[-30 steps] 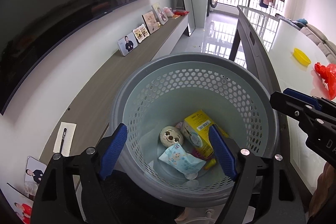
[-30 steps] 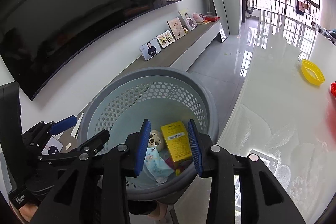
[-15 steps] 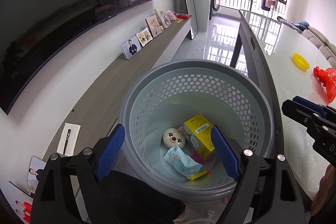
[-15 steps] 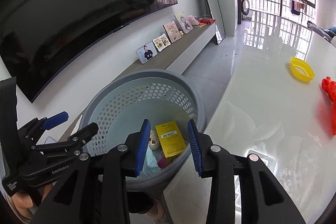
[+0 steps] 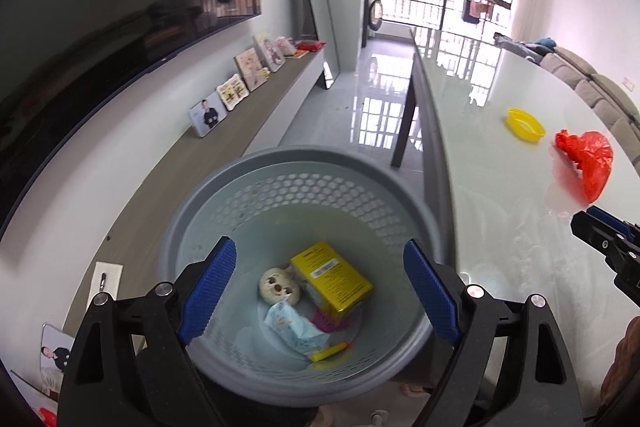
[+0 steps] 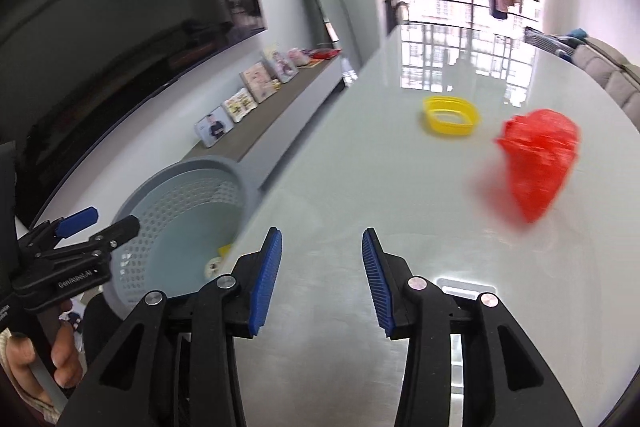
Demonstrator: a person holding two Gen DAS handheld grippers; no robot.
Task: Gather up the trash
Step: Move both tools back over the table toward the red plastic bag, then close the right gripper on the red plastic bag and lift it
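- The left gripper is held over the mouth of the grey perforated basket; its blue pads are set wide apart and are opening further, and nothing is clasped between them.
- Directly below and between those pads, on the basket floor, a yellow box, a round beige face-shaped item, a pale blue wipes packet and a small yellow stick are seen lying together.
- The right gripper is held over the glossy white table; its jaws are parted and opening, with only bare tabletop between them.
- Ahead and to the right of the right gripper, a crumpled red plastic bag is seen on the table, blurred.
- Further ahead, just left of the bag, a shallow yellow dish is seen.
- The basket stands to the left of the right gripper, beside the table edge.
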